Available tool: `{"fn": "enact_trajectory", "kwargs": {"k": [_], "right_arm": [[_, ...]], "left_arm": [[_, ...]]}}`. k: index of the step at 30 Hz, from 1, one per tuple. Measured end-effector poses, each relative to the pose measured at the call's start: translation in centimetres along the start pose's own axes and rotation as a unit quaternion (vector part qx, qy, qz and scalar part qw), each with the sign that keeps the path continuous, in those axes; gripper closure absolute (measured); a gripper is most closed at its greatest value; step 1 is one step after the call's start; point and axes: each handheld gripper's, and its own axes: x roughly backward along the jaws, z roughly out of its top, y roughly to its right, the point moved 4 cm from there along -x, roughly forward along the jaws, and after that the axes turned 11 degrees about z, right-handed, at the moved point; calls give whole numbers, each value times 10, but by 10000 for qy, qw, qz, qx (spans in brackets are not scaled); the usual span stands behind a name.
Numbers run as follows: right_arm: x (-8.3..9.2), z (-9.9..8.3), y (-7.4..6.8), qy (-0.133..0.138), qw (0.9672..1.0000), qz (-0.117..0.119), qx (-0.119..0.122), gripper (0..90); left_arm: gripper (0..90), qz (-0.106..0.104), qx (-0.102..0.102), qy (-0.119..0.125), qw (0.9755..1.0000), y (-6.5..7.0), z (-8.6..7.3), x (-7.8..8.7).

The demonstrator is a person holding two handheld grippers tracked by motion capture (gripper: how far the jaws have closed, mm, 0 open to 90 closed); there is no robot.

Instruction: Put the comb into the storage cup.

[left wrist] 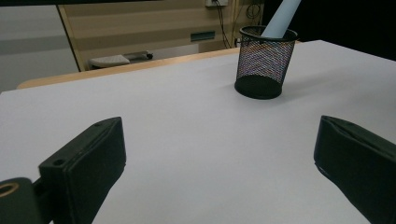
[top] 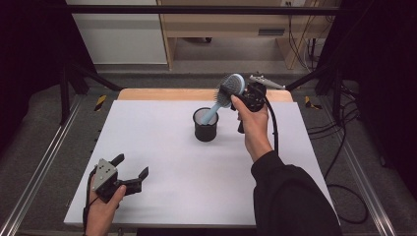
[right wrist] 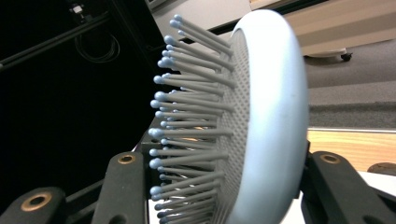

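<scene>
— Let's go from the left. What did we see first?

— We saw our left gripper (top: pixel 132 173) low over the white table (top: pixel 162 162), near the front corner. Its jaws stood wide apart and nothing was between them. It was far from the cup.

— So it could not help if things went wrong?

— We think not. If the cup tipped, that hand was too far away to catch it.

— What was in the middle?

— The black wire cup (top: pixel 205 125) stood upright on the table. The light blue handle of the hairbrush (top: pixel 231 90) was already down inside it. The brush leaned up and to the right.

— And on the right?

— Our right gripper (top: pixel 240 94) was squeezed on the brush's round head, one jaw on the pins and one on the smooth back. In the right gripper view the pins (right wrist: pixel 187 121) stuck out past the jaw.

— What could have gone wrong, then?

— The cup looked light. If we pushed the brush sideways, the handle could have pressed on the rim and knocked the cup over. If we pulled up, the handle could have caught in the wire and lifted the cup.

— Anything else?

— The head was big and heavy and stood high above the cup. If we let go while it leaned so much, we think it could have pulled the cup down. The pins were bendy too, so the brush could have slipped in our grip.
</scene>
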Motion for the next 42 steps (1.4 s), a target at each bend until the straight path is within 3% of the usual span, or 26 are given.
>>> {"fn": "enact_trajectory", "kwargs": {"k": [19, 33, 42], "right_arm": [[-16, -21, 13, -93, 9998, -81, -139, 506], [-24, -29, 16, -226, 9996, -110, -99, 504], [-29, -40, 20, -291, 9992, -141, -230, 504]], "left_arm": [[24, -17, -40, -10, 10000, 1, 0, 0], [24, -25, -36, -17, 10000, 1, 0, -1], [24, -34, -29, -28, 10000, 1, -1, -1]]}}
